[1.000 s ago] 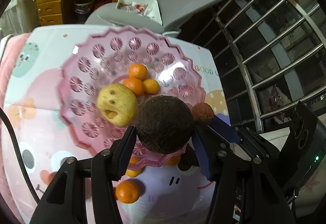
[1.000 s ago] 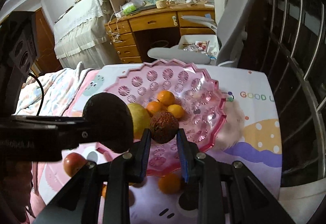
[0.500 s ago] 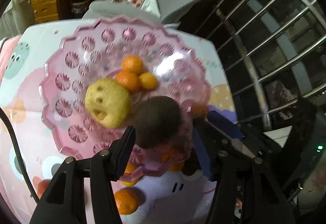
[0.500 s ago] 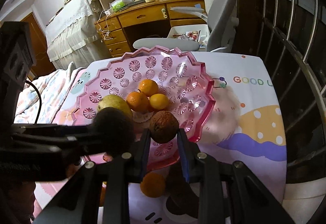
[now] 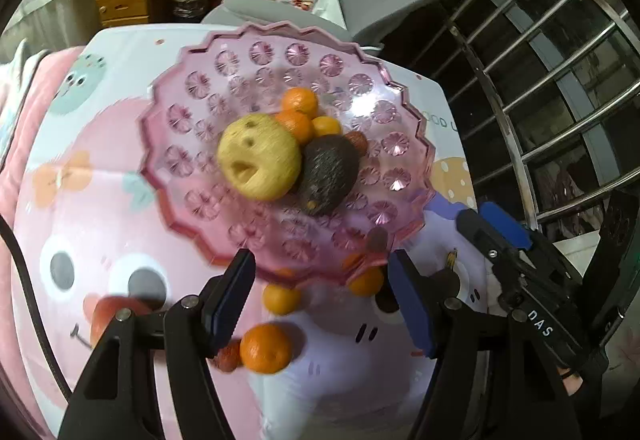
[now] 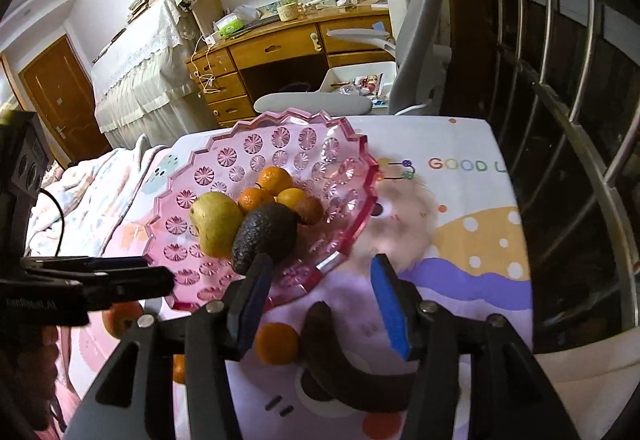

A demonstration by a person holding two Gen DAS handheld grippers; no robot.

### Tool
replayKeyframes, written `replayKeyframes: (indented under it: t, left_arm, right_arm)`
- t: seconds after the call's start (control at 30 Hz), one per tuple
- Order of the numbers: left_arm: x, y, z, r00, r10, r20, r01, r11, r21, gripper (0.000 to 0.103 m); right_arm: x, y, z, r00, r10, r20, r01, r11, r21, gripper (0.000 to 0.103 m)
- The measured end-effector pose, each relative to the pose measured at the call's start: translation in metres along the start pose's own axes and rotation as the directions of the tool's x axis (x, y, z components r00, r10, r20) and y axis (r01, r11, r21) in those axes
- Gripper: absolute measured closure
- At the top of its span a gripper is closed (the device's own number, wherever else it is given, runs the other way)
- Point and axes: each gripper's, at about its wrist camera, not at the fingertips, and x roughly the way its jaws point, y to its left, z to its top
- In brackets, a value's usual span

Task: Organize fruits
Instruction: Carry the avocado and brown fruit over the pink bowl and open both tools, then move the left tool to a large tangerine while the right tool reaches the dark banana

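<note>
A scalloped pink translucent plastic bowl (image 6: 344, 224) sits on a table covered with a pastel cartoon-print cloth (image 6: 472, 240), holding a heap of fruit. A dark, rough-skinned avocado (image 6: 266, 236) lies at the near side of the heap, touching a yellow-green pear (image 6: 214, 222) to its left. Behind them cluster three small orange mandarins (image 6: 274, 180), and a small reddish-brown round fruit (image 6: 309, 210) rests against the avocado's far right side.

The left tool (image 5: 320, 296) hovers above the bowl's near rim, its blue-padded jaws opening with nothing between them — only the bowl edge and loose fruit show through the gap. The right tool (image 6: 320, 298) also stands over the near rim, jaws opening and empty, the avocado just beyond its left fingertip.

Outside the bowl, more fruit lies on the cloth: two loose mandarins near the rim (image 5: 281, 298), a third orange mandarin closer in (image 5: 266, 348) with a small reddish fruit (image 5: 229, 358) touching it, and a red apple (image 5: 116, 314) partly hidden behind the left tool's finger.

Beyond the table stand a grey office chair (image 6: 420, 40) and a wooden desk with drawers (image 6: 280, 52).
</note>
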Motion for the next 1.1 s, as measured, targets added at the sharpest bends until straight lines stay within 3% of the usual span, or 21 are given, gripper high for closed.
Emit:
replayKeyframes:
  t: [0.43,0.67,0.87,1.1]
  left_arm:
    - [-0.008,0.021,-0.054,0.997,0.055,-0.047,-0.059,0.995,-0.085,0.035]
    - [0.01,0.017,-0.072,0.992,0.096,-0.085,-0.104,0.99,-0.091,0.035]
    - [0.024,0.01,-0.079,0.984,0.146,-0.102,-0.154,0.985,-0.079,0.035]
    - [0.038,0.006,-0.08,0.971,0.209,-0.111,-0.222,0.968,-0.115,0.04]
  right_arm:
    - [-0.018,0.009,-0.037,0.999,-0.04,-0.017,0.036,0.977,-0.21,0.04]
    - [-0.015,0.021,-0.061,0.995,-0.085,-0.045,0.062,0.924,-0.376,0.04]
    - [-0.004,0.032,-0.079,0.989,-0.134,-0.057,0.086,0.852,-0.517,0.04]
    - [0.017,0.031,-0.09,0.98,-0.177,-0.088,0.092,0.802,-0.59,0.04]
